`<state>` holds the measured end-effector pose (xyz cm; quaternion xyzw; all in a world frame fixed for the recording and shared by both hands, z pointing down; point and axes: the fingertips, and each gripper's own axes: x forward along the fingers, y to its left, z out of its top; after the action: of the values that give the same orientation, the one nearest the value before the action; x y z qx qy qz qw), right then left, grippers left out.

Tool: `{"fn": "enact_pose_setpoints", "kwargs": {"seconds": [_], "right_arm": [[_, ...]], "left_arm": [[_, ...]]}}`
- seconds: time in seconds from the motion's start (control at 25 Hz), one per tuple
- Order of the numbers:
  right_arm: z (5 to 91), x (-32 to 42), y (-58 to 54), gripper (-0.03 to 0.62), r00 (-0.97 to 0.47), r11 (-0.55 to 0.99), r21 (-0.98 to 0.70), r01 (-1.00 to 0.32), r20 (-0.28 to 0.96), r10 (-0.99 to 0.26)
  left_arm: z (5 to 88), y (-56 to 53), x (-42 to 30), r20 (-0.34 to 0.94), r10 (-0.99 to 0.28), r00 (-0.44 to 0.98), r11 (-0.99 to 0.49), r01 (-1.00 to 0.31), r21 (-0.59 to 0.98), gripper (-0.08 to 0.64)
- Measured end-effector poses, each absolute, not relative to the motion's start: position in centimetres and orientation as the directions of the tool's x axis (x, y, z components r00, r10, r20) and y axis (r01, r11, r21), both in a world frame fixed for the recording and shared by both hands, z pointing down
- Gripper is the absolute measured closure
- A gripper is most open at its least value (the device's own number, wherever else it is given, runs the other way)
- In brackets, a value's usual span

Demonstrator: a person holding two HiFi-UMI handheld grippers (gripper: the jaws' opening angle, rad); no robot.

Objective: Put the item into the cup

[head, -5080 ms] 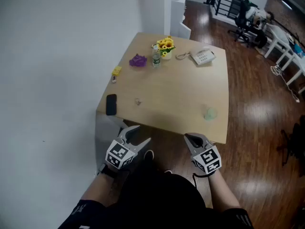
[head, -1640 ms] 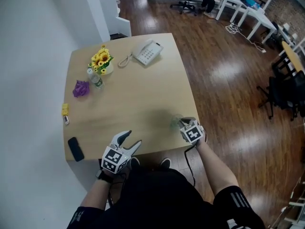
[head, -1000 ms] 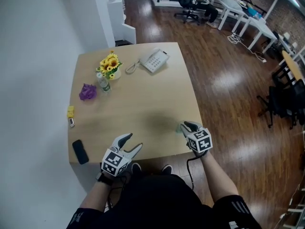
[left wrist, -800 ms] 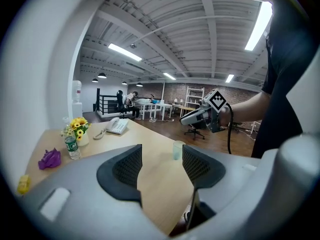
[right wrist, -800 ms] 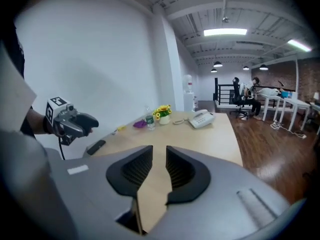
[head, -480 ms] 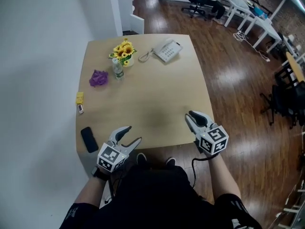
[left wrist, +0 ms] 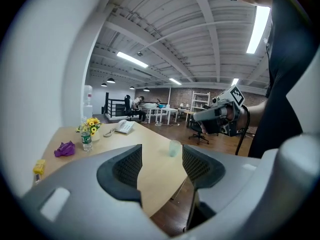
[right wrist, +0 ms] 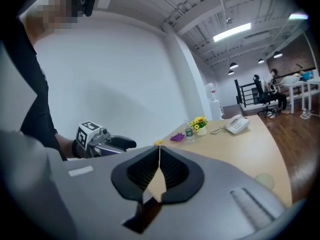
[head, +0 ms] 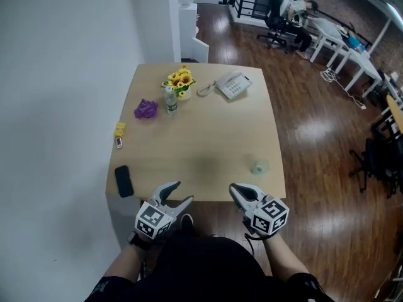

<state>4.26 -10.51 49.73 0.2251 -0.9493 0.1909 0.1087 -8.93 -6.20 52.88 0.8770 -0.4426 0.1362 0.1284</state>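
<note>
Dark wooden flooring surrounds a pale square wooden table [head: 208, 134] set against a white wall. Both hand-held grippers hang just off its near edge. The left gripper [head: 181, 192] has its jaws apart with nothing between them. The right gripper [head: 235, 189] is closing its jaws, tips all but met, on nothing. By this showing no step of the task is done: nothing is picked up, and the small translucent green cup [head: 259, 167] near the table's right near corner looks empty. It stands upright, long axis vertical, mouth up. Which item is meant I cannot tell; a little yellow block [head: 119, 129] lies well apart, by the left edge.
</note>
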Motion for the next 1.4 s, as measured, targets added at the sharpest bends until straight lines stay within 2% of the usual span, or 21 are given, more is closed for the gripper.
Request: {"fn": "enact_pose_setpoints", "kwargs": {"seconds": [0.52,0.92,1.4], "right_arm": [[49.3,9.3,-2.2,0.584,-0.903,0.879,-0.266,-0.395,0.286,-0.320],[47.6,7.2,0.2,0.584,-0.895,0.866,-0.260,-0.428,0.252,-0.367],[46.1,4.2,3.1,0.584,-0.894,0.874,-0.223,-0.431,0.238,-0.380]], "left_arm": [[52.4,1.7,-3.2,0.366,-0.762,0.534,-0.547,-0.833,0.077,0.311],[50.4,3.2,-4.9,0.321,-0.760,0.566,-0.583,-0.811,0.050,0.311],[51.2,6.0,-8.6,0.333,-0.750,0.571,-0.589,-0.806,0.056,0.311]]}}
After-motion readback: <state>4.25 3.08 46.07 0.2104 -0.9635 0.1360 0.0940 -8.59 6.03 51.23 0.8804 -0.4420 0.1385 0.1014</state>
